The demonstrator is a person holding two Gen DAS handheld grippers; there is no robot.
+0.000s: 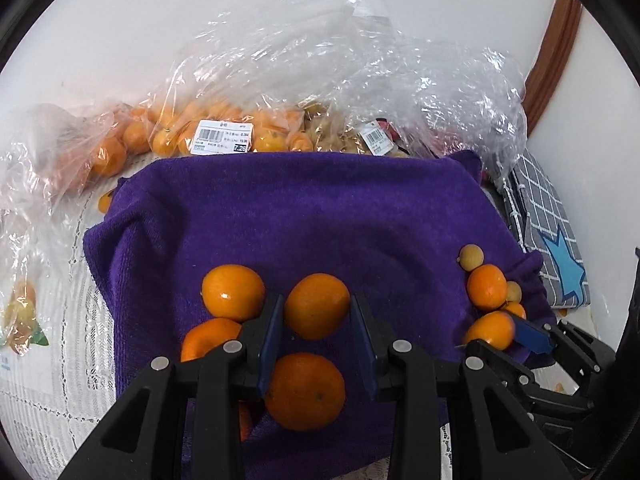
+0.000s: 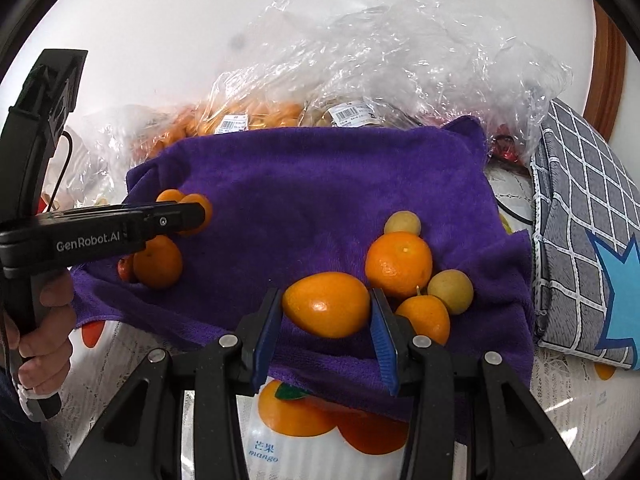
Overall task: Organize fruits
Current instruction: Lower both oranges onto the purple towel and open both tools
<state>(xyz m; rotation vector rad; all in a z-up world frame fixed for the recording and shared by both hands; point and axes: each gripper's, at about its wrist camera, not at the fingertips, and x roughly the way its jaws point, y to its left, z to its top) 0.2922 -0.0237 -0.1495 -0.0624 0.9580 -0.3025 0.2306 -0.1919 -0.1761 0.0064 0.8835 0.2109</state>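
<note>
A plain white wall (image 1: 120, 20) behind; brown wooden trim (image 1: 554, 52) curves at right; even light.

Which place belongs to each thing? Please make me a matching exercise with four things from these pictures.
Things:
1. oval orange fruit
2. purple towel
3. grey checked cloth
4. labelled fruit bag

Places:
a. behind the towel
b. right of the towel
c. between the right gripper's fingers
d. under the loose fruit

Pairs: 1-c, 2-d, 3-b, 4-a

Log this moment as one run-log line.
left gripper: around orange kumquat | right gripper: around oval orange kumquat | surface: purple towel
</note>
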